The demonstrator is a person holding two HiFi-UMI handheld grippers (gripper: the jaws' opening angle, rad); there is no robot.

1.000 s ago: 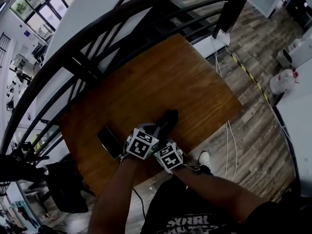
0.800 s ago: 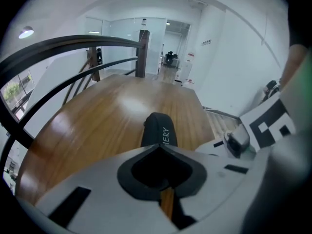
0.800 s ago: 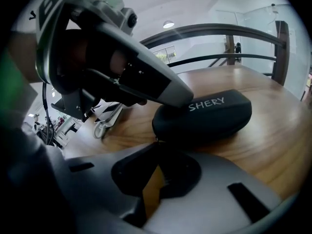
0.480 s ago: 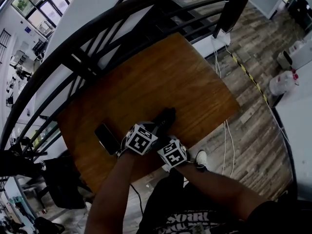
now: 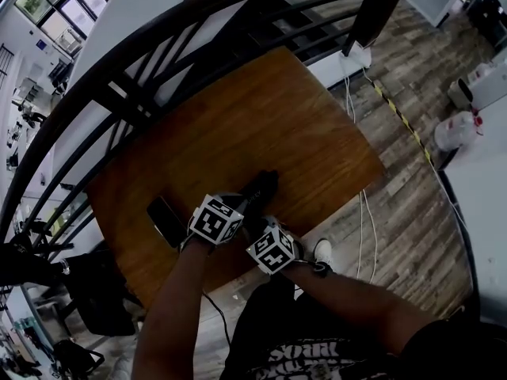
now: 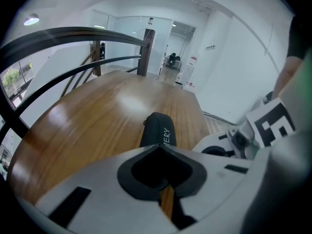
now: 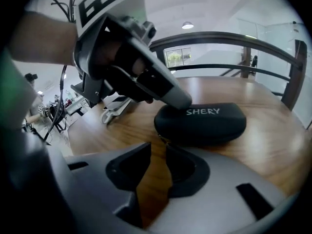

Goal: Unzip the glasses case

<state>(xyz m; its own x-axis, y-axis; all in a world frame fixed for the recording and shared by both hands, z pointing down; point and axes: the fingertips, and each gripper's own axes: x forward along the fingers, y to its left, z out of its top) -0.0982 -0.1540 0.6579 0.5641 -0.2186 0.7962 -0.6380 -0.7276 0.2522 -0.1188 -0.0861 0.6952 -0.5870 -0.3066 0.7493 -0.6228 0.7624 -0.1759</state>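
- left tool (image 6: 161, 172): pale grey moulded shell, black pads lining both jaws, a black rectangular slot in each side
- right tool (image 7: 156, 173): same grey shell, pads and slots
- left marker cube (image 5: 215, 218), right marker cube (image 5: 273, 249): white faces with black square codes
- cables (image 7: 62, 6): thin, black, beside the left marker cube
- T-shirt (image 5: 317, 362): black, short-sleeved, white lettering
- shoe (image 5: 323, 253): white

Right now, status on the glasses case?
Left gripper shut, tip on black oval glasses case. Right gripper open, at case's near end. Case closed on wooden table; nothing blocking.
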